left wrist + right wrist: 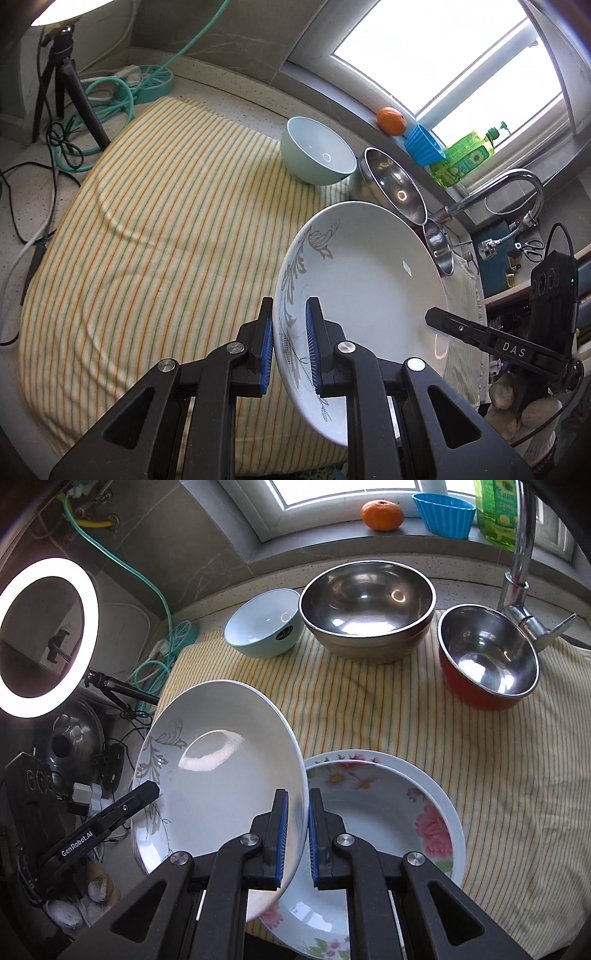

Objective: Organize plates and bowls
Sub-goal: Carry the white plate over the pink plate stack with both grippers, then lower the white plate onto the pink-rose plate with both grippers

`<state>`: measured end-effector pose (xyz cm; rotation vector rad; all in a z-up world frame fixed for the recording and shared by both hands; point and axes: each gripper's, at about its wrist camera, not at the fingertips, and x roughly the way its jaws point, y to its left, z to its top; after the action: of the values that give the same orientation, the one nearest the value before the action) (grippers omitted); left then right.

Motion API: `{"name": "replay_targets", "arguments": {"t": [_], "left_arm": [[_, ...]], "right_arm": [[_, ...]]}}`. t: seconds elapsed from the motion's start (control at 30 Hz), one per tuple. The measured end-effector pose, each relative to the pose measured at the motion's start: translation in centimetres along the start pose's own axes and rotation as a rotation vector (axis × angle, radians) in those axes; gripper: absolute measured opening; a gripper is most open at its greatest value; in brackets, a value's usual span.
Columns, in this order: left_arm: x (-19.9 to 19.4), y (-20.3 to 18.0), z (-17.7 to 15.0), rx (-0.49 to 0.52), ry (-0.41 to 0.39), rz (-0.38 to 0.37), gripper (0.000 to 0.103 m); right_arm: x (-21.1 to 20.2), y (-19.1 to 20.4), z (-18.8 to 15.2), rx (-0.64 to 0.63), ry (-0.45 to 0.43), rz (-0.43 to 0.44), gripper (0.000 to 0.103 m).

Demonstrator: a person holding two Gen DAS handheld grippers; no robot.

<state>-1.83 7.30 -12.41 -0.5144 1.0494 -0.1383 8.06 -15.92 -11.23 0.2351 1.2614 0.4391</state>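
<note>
A white plate with a grey leaf pattern (369, 273) (221, 775) hangs tilted above the striped towel (147, 240), held from both sides. My left gripper (290, 317) is shut on its patterned rim, and my right gripper (297, 805) is shut on the opposite rim. Just under the right gripper, a stack of floral plates (391, 812) lies on the towel. Behind them stand a pale green bowl (262, 624) (317, 151), a large steel bowl (365, 605) (391, 181) and a red steel-lined bowl (487, 657).
A tap (521, 565) rises at the back right. On the window sill sit an orange (382, 515), a blue cup (443, 515) and a green bottle (465, 158). A ring light (48, 635), its tripod (62, 96) and cables (110, 99) crowd the left side.
</note>
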Motion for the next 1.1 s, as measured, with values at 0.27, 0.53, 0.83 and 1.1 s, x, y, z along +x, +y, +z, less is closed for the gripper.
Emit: {"name": "replay_targets", "arguments": {"t": [0.27, 0.53, 0.83, 1.1], "left_arm": [[1.9, -2.8, -1.0, 0.069, 0.054, -0.021, 0.014], [3.5, -4.5, -2.0, 0.108, 0.100, -0.035, 0.014], [4.6, -5.4, -2.7, 0.135, 0.127, -0.038, 0.014], [5.1, -5.8, -3.1, 0.155, 0.136, -0.029, 0.014]], "right_arm": [[-1.2, -3.8, -2.5, 0.078, -0.010, -0.032, 0.010], [-2.0, -6.5, -4.5, 0.143, -0.014, -0.053, 0.010], [-2.1, -7.8, -5.8, 0.164, -0.009, -0.084, 0.010], [-1.7, -8.2, -6.7, 0.162, -0.002, -0.106, 0.010]]}}
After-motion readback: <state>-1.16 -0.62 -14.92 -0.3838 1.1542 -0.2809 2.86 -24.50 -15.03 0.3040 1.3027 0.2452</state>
